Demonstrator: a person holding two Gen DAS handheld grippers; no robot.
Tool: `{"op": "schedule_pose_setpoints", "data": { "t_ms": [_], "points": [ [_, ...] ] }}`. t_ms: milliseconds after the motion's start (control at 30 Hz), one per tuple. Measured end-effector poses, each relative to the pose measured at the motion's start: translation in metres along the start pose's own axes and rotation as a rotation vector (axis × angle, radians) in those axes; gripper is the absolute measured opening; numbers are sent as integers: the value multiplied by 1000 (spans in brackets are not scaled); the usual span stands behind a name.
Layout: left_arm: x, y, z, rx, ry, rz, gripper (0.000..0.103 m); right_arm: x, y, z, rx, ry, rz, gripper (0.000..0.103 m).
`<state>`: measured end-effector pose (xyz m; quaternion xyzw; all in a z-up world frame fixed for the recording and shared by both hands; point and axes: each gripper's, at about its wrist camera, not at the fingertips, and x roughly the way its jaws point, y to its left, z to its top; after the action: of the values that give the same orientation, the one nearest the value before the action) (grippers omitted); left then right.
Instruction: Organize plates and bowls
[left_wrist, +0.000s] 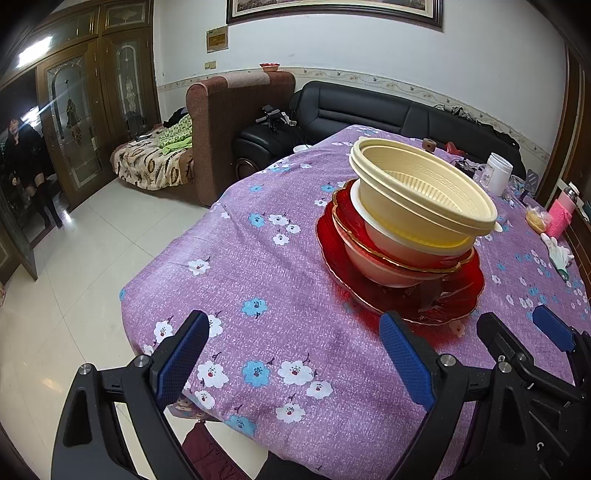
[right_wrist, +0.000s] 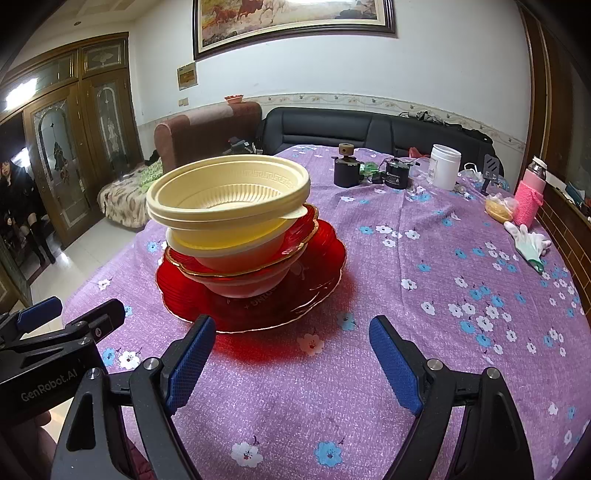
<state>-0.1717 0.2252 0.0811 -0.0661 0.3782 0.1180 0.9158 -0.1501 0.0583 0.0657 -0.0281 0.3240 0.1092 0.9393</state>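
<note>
The left gripper (left_wrist: 293, 354) is low over the near edge of the table (left_wrist: 266, 258), its blue fingers (left_wrist: 406, 362) spread wide and holding nothing. The right gripper (right_wrist: 291, 354) is beside it on the right, also wide open and empty. Both point toward the stack of dishes, which stands just beyond their fingertips on the purple flowered cloth (right_wrist: 406, 295).

In the stack I count one large red plate (right_wrist: 321, 280) at the bottom, one red bowl with gold rim (right_wrist: 295, 240) on it, one white bowl (right_wrist: 229, 262) nested there, and two cream bowls (right_wrist: 229, 192) on top, which lean a little. At the far right of the table are one white jar (right_wrist: 445, 166), one pink bottle (right_wrist: 530, 195) and one glove (right_wrist: 528, 240).
</note>
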Motion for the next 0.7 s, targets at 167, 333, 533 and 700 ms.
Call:
{"op": "schedule_pose_setpoints", "data": {
  "t_ms": [167,333,533,700],
  "points": [
    [-3,0,0,2,-4,0,93,-1,-3,0,9,-2,-2,88],
    [-3,0,0,2,-4,1,93,-2,-4,-1,14,-4,-4,88],
    [-10,1,-1,-2,-31,18,93,-3,-4,-2,18,-6,-4,88],
    [-51,9,-2,-47,-271,123,98,-6,-4,-3,19,-18,-4,88]
  ]
}}
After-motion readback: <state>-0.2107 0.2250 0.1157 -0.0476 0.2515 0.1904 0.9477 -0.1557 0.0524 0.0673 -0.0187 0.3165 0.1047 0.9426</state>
